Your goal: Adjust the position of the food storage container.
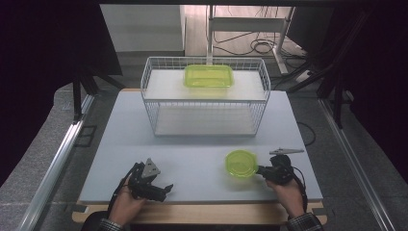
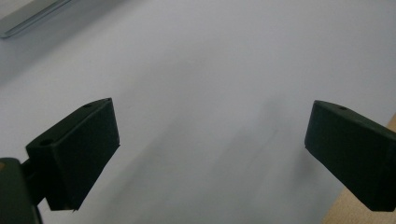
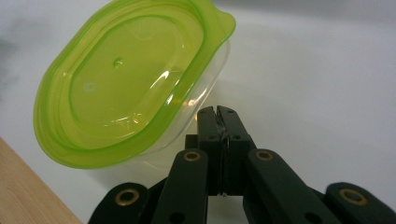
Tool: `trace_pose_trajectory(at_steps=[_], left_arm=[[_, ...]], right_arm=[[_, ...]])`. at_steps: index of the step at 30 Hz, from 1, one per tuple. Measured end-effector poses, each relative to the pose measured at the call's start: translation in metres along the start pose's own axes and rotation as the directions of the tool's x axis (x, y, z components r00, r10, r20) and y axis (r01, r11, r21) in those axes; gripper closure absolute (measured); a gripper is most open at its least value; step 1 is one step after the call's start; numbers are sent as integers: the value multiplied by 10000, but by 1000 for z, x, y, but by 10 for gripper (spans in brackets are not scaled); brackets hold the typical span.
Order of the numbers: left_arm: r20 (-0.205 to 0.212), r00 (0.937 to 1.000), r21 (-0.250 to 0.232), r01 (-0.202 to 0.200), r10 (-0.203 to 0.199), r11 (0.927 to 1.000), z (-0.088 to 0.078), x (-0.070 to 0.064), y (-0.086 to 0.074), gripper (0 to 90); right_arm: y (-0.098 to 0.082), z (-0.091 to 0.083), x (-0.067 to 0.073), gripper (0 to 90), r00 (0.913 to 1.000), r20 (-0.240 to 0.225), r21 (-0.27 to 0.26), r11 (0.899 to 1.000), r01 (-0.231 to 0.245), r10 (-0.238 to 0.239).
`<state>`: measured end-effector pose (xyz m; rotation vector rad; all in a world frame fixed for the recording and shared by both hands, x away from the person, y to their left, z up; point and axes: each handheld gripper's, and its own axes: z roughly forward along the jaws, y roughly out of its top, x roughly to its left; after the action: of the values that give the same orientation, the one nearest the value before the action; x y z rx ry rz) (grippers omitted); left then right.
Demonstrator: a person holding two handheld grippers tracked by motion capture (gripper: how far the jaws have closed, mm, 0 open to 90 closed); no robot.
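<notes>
A small round clear container with a lime-green lid (image 1: 240, 163) (image 3: 126, 79) sits on the white tabletop (image 1: 192, 154) at the front right. My right gripper (image 1: 260, 169) (image 3: 217, 112) is just to its right, jaws pressed together with nothing seen between them, the tips close beside the container's clear wall under the lid's rim. A rectangular container with a green lid (image 1: 209, 75) rests on top of the shelf inside the white wire basket (image 1: 144, 86) at the back. My left gripper (image 1: 166, 187) (image 2: 210, 149) is at the front left, open over bare tabletop.
The wire basket takes up the back middle of the table. A wooden edge (image 1: 192, 214) runs along the front of the white top. Metal rails (image 1: 53, 168) flank the table on both sides. Bare white surface lies between the two grippers.
</notes>
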<state>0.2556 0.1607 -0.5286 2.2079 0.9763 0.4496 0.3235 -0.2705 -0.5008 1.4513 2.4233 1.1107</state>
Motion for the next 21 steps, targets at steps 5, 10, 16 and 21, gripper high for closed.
trace_pose_trajectory(at_steps=[5,10,16,21], left_arm=[[5,10000,15,-5,5,10000,0,0,0,27],[6,10000,44,-28,28,10000,0,0,0,27],[4,10000,73,-44,44,10000,1,-1,0,27],[-18,10000,51,-15,15,10000,1,0,0,27]], right_arm=[[8,15,13,885,9986,-468,111,9996,268,-263],[14,30,27,884,9951,-792,220,9979,605,-586],[23,45,41,884,9896,-1198,334,9959,835,-790],[31,59,55,884,9834,-1481,430,9927,1125,-1050]])
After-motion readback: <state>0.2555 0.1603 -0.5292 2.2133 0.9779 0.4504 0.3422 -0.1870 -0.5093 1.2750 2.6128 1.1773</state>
